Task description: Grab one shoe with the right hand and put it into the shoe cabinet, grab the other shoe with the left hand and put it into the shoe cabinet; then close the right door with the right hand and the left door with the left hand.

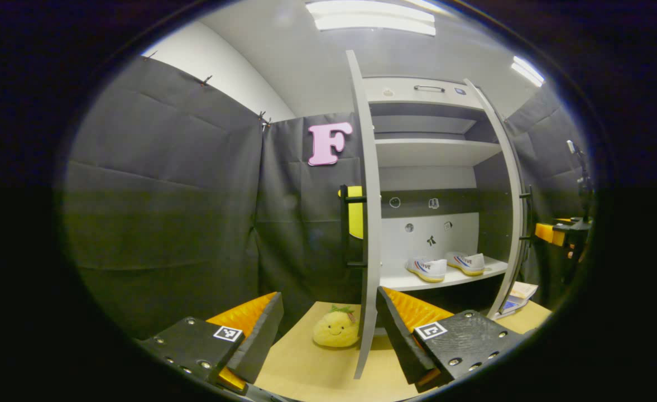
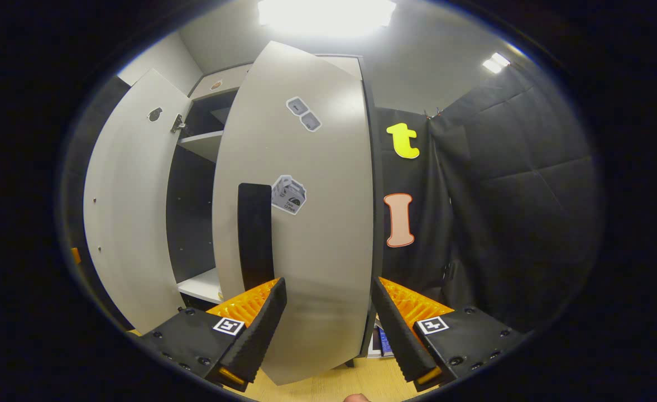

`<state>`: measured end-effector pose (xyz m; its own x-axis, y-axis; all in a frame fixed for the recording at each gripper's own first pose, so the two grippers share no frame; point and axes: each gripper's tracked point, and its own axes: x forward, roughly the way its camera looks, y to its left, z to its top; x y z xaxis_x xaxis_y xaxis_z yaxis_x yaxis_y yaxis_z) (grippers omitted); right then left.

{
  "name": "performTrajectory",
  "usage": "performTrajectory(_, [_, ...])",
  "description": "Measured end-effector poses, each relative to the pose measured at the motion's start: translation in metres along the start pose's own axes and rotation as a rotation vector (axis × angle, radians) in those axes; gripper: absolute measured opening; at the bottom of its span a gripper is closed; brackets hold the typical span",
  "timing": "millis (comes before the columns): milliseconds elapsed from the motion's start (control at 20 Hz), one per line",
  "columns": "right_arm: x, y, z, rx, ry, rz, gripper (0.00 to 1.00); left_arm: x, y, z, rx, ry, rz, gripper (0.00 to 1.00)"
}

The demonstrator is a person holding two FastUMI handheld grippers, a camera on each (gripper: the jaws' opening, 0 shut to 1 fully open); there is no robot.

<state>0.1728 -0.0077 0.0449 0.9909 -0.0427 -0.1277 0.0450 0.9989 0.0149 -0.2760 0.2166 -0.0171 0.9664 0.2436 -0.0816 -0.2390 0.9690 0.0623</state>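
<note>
Two white shoes (image 1: 427,269) (image 1: 466,262) rest side by side on the lower shelf (image 1: 401,281) of the white shoe cabinet. Its left door (image 1: 365,223) stands edge-on to my left gripper (image 1: 328,340), which is open; the door's lower edge falls between the fingers, closer to the right one. The right door (image 1: 508,212) hangs open beyond the shoes. In the right gripper view, the right door's outer face (image 2: 317,234) with its black handle (image 2: 255,234) is just ahead of my open right gripper (image 2: 328,329). The left door (image 2: 127,212) stands open farther left.
A yellow plush toy (image 1: 335,328) sits on the wooden floor (image 1: 311,374) by the left door's foot. Some booklets (image 1: 518,296) lie at the cabinet's right. The other gripper (image 1: 557,231) shows at the right of the left gripper view. Black cloth walls enclose both sides.
</note>
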Motion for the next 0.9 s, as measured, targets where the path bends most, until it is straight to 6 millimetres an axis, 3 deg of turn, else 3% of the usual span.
performTrajectory(150, [-0.003, -0.011, -0.004, 0.012, 0.006, -0.022, 0.96, 0.011, 0.014, 0.005, 0.026, -0.007, 0.036, 0.96])
performTrajectory(500, [-0.016, -0.043, -0.017, 0.008, 0.03, -0.071, 0.96, 0.059, 0.061, 0.02, 0.043, -0.03, 0.161, 0.96])
performTrajectory(550, [-0.017, -0.047, -0.021, 0.008, 0.039, -0.077, 0.93, 0.066, 0.064, 0.021, 0.036, -0.032, 0.166, 0.96])
performTrajectory(900, [-0.02, -0.068, -0.034, 0.005, 0.07, -0.104, 0.96, 0.102, 0.057, 0.012, 0.032, -0.005, 0.156, 0.96])
